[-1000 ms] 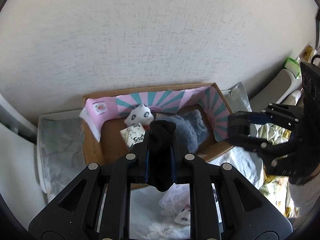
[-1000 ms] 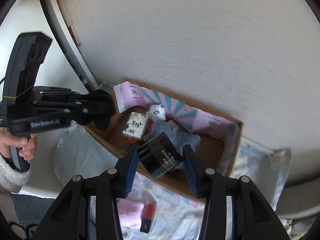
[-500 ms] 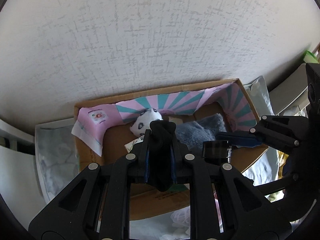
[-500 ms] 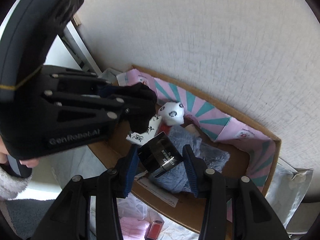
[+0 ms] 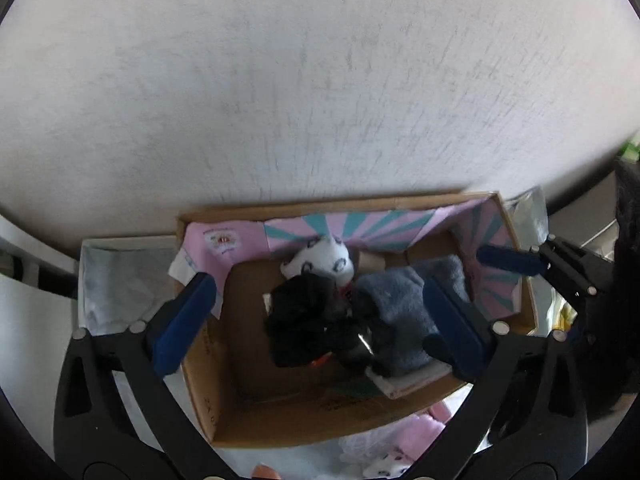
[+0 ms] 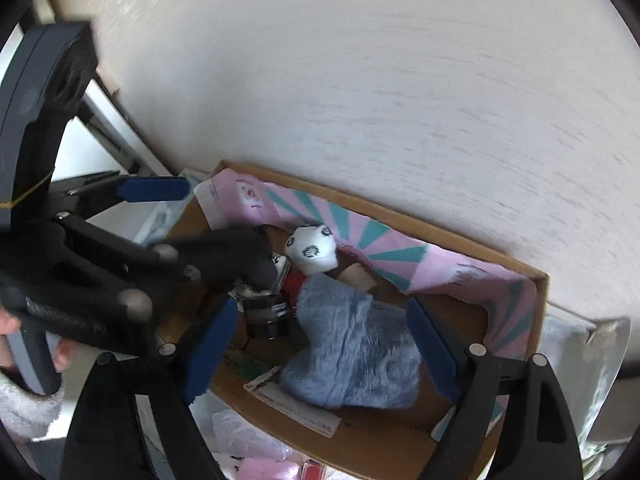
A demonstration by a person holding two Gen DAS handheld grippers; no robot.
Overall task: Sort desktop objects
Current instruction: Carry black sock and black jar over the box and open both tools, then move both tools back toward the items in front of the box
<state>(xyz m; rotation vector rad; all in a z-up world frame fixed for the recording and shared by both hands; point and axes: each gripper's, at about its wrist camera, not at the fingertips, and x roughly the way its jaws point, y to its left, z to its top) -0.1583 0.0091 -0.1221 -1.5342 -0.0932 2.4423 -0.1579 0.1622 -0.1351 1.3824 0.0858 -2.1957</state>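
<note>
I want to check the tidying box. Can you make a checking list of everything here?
Surface: cardboard box against a pale wall.
Job's things: black cloth, dark jar, blue fluffy cloth, white spotted toy, all in the box.
Clutter: pink items outside the box.
Grippers: left tool and right tool open, jaws just opened, gripping nothing.
Cables: nothing seen.
Surroundings: person's hand.

hidden: black jar (image 6: 267, 317) partly behind left claw (image 6: 208, 216) | blurred: jar label unreadable

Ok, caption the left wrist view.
Open left gripper above the box, black cloth dropped inside.
</note>
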